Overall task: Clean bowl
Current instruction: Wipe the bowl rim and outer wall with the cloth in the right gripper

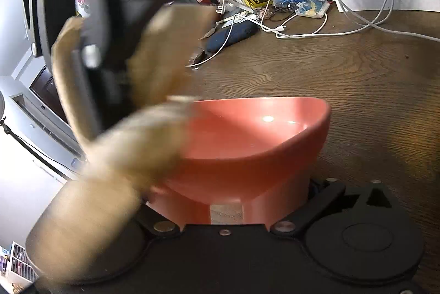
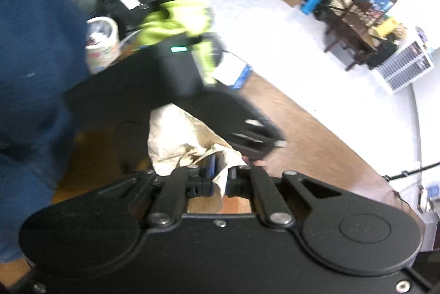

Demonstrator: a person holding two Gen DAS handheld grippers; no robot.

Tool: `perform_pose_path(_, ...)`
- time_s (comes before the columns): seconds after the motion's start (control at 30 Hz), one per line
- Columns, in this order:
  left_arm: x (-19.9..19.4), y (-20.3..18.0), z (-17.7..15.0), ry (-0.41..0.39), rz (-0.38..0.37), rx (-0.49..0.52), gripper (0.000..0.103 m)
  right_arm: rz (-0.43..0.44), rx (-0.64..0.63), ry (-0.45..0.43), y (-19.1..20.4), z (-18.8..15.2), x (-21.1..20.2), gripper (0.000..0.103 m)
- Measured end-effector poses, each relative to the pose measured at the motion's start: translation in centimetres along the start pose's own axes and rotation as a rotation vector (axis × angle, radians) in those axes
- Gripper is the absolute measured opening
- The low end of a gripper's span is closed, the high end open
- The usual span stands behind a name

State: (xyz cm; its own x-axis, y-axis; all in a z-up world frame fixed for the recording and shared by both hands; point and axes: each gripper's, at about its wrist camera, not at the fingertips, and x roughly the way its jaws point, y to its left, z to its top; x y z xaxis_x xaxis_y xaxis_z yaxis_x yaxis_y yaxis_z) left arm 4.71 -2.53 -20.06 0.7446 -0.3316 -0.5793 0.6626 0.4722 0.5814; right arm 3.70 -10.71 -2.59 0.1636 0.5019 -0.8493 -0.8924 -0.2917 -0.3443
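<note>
The red bowl [image 1: 255, 153] sits right at the front of the left tongs [image 1: 225, 211], its near wall pressed up between the two arms, so those tongs are closed on the bowl and steady it on the wooden table [image 1: 343, 79]. A little square of tape or a label shows on the bowl's wall just where the grip is.

The right tongs [image 2: 217, 178] are pinched narrow on a crumpled beige paper towel [image 2: 178, 140], which bunches out ahead of the tips. In the left view that same towel [image 1: 132, 145] shows as a blurred tan mass over the bowl's left rim, with the dark body of the other tool above it. Whether it touches the inside at this instant I cannot tell; the blur hides it.

My guess is that the wiping step is under way. The next move probably needs the towel pressed down into the bowl's hollow and swept around the wall, while the left tongs keep hold so the bowl does not skid.
</note>
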Motion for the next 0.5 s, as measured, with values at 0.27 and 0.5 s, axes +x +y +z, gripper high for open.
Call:
perform_pose_path(0.27, 0.8, 0.1, 0.3, -0.007, -0.007, 0.020, 0.099, -0.100, 0.104, 0.089, -3.2, -3.3, 2.0, 0.006)
perform_pose_path(0.5, 0.7, 0.5, -0.1, -0.003, -0.011, 0.018, 0.099, -0.082, 0.164, 0.185, -2.8, -8.0, 2.7, 0.006)
